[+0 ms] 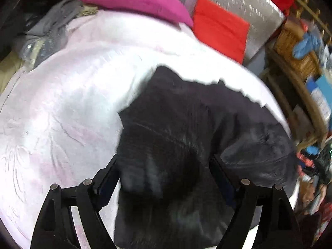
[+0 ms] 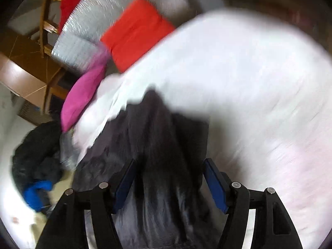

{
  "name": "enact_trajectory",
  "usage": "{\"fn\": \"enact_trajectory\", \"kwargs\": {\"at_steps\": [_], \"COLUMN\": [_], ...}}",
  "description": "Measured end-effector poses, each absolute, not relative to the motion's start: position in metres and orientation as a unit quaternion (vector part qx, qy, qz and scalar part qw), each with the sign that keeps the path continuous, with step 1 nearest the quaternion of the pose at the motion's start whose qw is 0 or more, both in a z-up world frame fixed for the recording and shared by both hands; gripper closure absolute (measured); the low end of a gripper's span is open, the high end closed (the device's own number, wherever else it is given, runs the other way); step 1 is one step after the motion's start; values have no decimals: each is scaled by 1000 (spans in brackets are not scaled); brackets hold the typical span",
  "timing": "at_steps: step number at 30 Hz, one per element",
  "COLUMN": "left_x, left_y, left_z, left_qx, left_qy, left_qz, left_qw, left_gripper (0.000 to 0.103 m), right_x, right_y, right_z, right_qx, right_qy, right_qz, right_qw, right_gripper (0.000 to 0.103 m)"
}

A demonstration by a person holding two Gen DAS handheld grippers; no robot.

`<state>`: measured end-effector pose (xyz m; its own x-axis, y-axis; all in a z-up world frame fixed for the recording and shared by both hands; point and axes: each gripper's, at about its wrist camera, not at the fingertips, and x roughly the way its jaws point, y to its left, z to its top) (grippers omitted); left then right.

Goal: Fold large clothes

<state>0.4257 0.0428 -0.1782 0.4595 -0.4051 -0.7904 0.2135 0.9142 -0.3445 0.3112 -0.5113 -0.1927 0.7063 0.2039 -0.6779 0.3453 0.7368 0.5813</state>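
Note:
A large dark grey garment (image 1: 186, 128) lies on a bed with a pale pink sheet (image 1: 62, 108). In the left wrist view my left gripper (image 1: 164, 159) is open, its jaws wide apart with a bunched fold of the garment between them. In the right wrist view the same dark garment (image 2: 157, 141) runs up from my right gripper (image 2: 169, 166), which is also open with cloth lying between the spread jaws. The sheet (image 2: 249, 83) fills the right side. Both views are motion-blurred.
A magenta pillow (image 1: 134, 0) and a red cushion (image 1: 220, 31) lie at the bed's head beside a silver padded bundle (image 1: 249, 6). Grey clothes (image 1: 49, 27) are heaped at the left. Cluttered wicker shelves (image 1: 296, 47) stand right. A dark heap (image 2: 35, 151) lies beside the bed.

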Motion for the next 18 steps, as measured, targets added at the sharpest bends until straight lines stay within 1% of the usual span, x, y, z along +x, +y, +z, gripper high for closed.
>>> {"fn": "enact_trajectory", "kwargs": {"at_steps": [2,4,7,13,15,16,17,18], "left_x": [425,428,437,461,467,471,474,479], "left_y": [56,62,58,16,11,7,5,2], "left_z": [-169,-165,-173,-198,-207,-210,-213,-215], "left_qx": [-119,-131,-127,-48,-23,-21,-21,-17], "left_qy": [469,455,465,495,499,499,500,500], "left_qz": [-175,-162,-147,-100,-91,-93,-94,-93], "left_qw": [858,866,863,862,861,861,860,861], "left_gripper": [18,18,18,18,19,24,29,30], "right_x": [307,313,341,405,419,428,433,438], "right_y": [-513,-509,-491,-462,-459,-456,-455,-453], "right_z": [-175,-167,-164,-188,-203,-212,-217,-220], "right_qx": [344,348,309,234,215,200,190,181], "right_qy": [342,322,344,426,448,463,469,467], "right_qz": [-64,-52,-47,-71,-84,-92,-99,-107], "right_qw": [872,879,885,871,863,859,857,859], "right_gripper": [31,31,31,31,43,53,60,63]}}
